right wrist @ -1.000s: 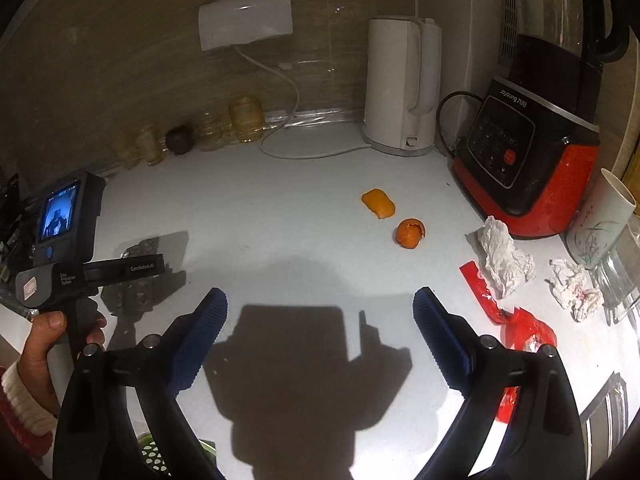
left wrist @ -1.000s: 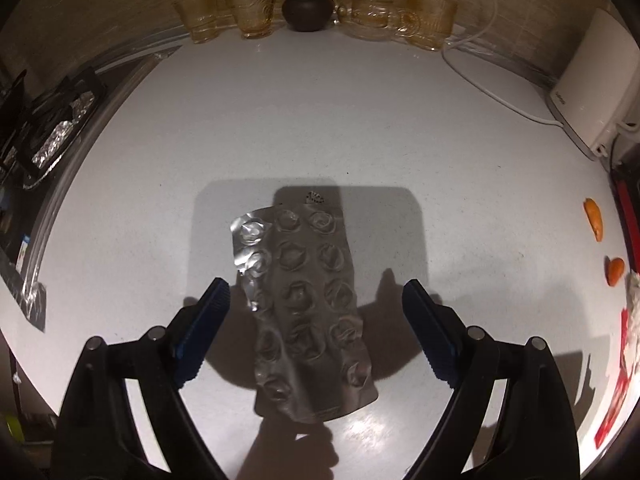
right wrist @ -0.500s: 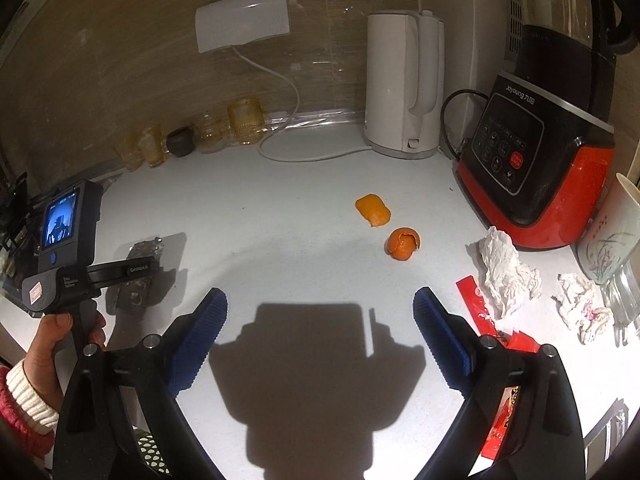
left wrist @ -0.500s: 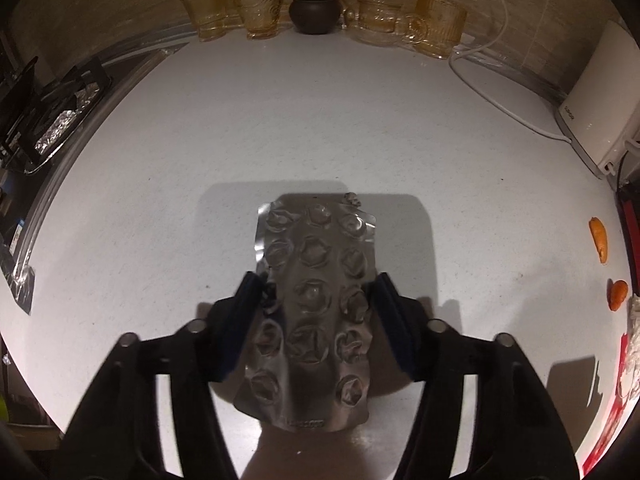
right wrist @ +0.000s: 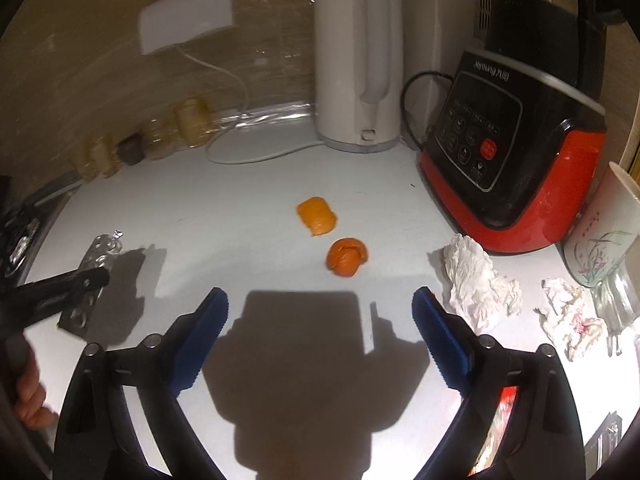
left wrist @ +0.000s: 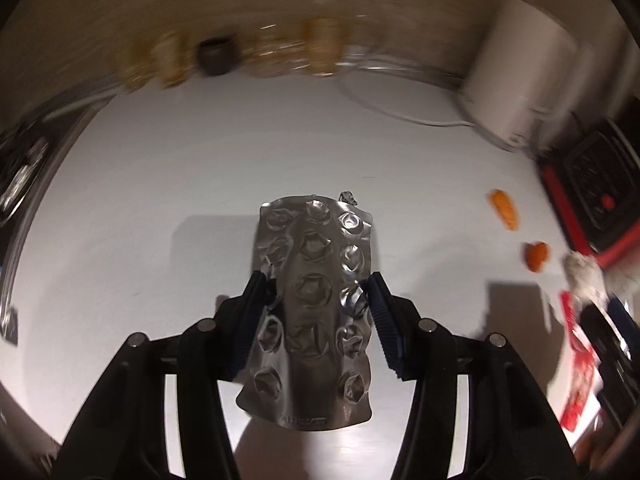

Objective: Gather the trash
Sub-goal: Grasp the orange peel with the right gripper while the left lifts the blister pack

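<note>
Foil catches the light first: an emptied blister pack (left wrist: 314, 304), silver and crumpled, every pocket punched in and dented, sits pinched across its width between the ribbed blue pads (left wrist: 250, 320) of the left gripper (left wrist: 316, 300). The tongs there are drawn narrow onto its two long edges, and the sheet bows slightly between them, which suits a thing so thin and springy; gripping it edge to edge keeps it from sliding flat against the white counter (left wrist: 240, 152). Its far end juts forward past the fingertips, and from the right wrist view it appears to hang just above its own shadow, though I cannot be sure it is fully clear of the surface. The right gripper (right wrist: 320, 320) hovers with its tongs wide apart and nothing between them, aimed at the rest of the litter, probably lined up for the next pick. Ahead of it lie two pieces of orange peel (right wrist: 346, 257), one curled, one flatter, waxy and bright. To the right, near the red-and-black cooker (right wrist: 516, 160), lie crumpled tissues (right wrist: 480, 280), soft and creased, and a glossy red wrapper (left wrist: 576, 376). A white kettle (right wrist: 358, 68) and a row of amber glasses (right wrist: 192, 120) stand back by the wall, evidently kept things, not trash.
</note>
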Demonstrator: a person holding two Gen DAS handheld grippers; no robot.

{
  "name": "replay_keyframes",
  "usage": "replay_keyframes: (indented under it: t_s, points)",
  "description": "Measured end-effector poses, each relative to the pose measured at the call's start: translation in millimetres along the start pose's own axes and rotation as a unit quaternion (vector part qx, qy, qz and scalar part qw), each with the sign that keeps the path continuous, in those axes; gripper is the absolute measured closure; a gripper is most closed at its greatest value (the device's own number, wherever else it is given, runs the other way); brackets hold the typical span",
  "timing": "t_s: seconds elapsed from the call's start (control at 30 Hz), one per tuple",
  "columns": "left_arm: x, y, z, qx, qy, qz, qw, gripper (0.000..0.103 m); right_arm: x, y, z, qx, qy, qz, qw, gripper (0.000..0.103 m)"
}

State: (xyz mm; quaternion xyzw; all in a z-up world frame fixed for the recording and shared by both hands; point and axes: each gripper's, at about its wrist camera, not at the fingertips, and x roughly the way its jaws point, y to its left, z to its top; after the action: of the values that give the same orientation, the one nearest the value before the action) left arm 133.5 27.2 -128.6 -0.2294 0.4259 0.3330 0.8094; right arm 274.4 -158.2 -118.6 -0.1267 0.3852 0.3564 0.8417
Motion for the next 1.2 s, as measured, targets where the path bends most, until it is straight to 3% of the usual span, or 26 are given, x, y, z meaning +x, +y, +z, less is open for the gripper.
replay_keyframes:
  t_s: [0.13, 0.3, 0.4, 0.47, 0.57, 0.83, 1.2]
  points:
    - [-0.8, -43.5, 2.8, 0.054, -0.007, -0.038, 0.9978, 0.052, 36.4, -9.6, 14.9, 0.007, 0.022, -0.002, 1.000, 0.024]
    - [5.2, -75.2, 4.3, 0.083, -0.008, -0.053, 0.9951, 0.052, 72.1, -16.0, 21.8, 0.009, 0.049, -0.015, 0.999, 0.038]
    - [9.3, -79.2, 5.2, 0.084, -0.002, -0.056, 0.9948, 0.052, 85.1, -17.9, 20.9, 0.013, 0.064, -0.019, 0.998, 0.052]
    - [12.3, -79.4, 4.3, 0.086, 0.000, -0.055, 0.9948, 0.052, 90.6, -18.3, 18.5, 0.017, 0.073, -0.018, 0.997, 0.068]
    - [12.5, -80.3, 0.0, 0.093, -0.002, -0.053, 0.9943, 0.052, 94.1, -18.8, 16.5, 0.017, 0.073, -0.018, 0.997, 0.076]
    - [-1.7, -75.0, -3.5, 0.095, -0.007, -0.063, 0.9935, 0.052, 80.8, -11.1, 19.1, 0.010, 0.065, -0.009, 0.998, 0.079]
    - [-63.2, -38.5, -41.4, 0.114, -0.014, -0.081, 0.9901, 0.051, -16.7, 42.2, -10.3, -0.010, 0.036, -0.005, 0.999, 0.079]
